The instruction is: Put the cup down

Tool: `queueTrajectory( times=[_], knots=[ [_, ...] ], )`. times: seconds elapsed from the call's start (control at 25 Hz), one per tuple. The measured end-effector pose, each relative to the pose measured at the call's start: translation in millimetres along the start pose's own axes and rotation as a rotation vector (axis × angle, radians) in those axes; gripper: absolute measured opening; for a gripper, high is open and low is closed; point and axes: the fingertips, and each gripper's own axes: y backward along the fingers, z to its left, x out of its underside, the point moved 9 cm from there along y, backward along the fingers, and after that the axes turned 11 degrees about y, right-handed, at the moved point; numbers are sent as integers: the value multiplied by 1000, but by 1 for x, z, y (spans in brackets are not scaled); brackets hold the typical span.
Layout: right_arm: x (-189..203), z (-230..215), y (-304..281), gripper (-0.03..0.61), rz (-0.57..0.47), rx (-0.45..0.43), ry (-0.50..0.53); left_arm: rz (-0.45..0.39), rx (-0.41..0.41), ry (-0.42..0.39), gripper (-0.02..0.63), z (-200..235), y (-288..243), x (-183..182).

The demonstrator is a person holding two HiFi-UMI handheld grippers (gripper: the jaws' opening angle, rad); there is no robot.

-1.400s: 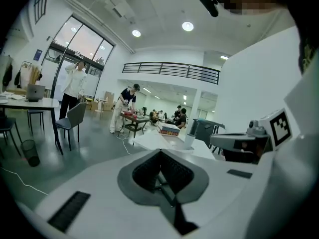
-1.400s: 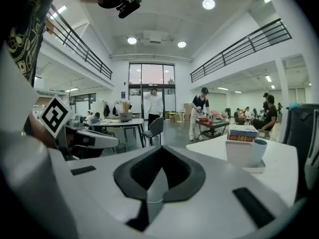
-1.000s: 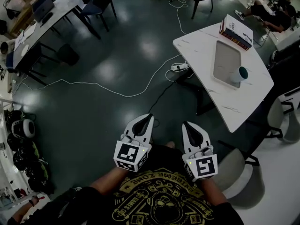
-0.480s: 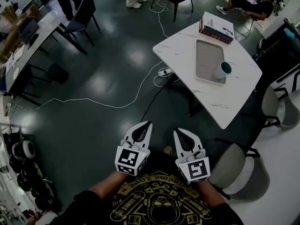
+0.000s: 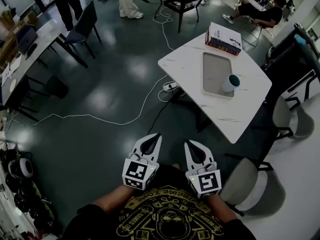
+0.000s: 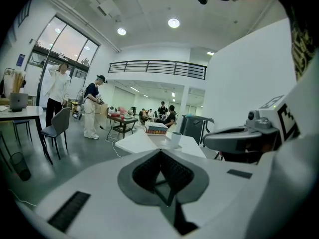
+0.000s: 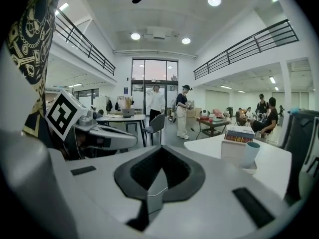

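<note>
A white cup (image 5: 230,83) with a teal inside stands upright on the near right corner of a grey tray (image 5: 214,69) on the white marble table (image 5: 190,66). It also shows far off as the cup (image 6: 175,139) in the left gripper view and the cup (image 7: 250,154) in the right gripper view. My left gripper (image 5: 156,136) and right gripper (image 5: 191,144) are held side by side close to my chest, well short of the table. Both point roughly toward it. Both are shut and empty, as the left gripper (image 6: 162,151) and right gripper (image 7: 160,148) show in their own views.
A stack of books (image 5: 223,38) lies at the table's far end. Two grey chairs (image 5: 247,184) (image 5: 286,115) stand at its right side. A power strip (image 5: 170,86) and white cable (image 5: 90,117) lie on the dark floor. A desk with chairs (image 5: 80,24) is at the left; people stand beyond.
The table with tray and cup has shifted left and down in the head view, so it looks closer. The two grippers have drawn nearer each other. The cup stays on the tray.
</note>
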Motion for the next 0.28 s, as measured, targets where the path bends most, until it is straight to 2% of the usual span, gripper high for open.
queueTrajectory(
  times=[0.28],
  knots=[
    [-3, 6, -6, 3, 14, 16, -10, 0, -3, 6, -5, 11, 5, -1]
  ],
)
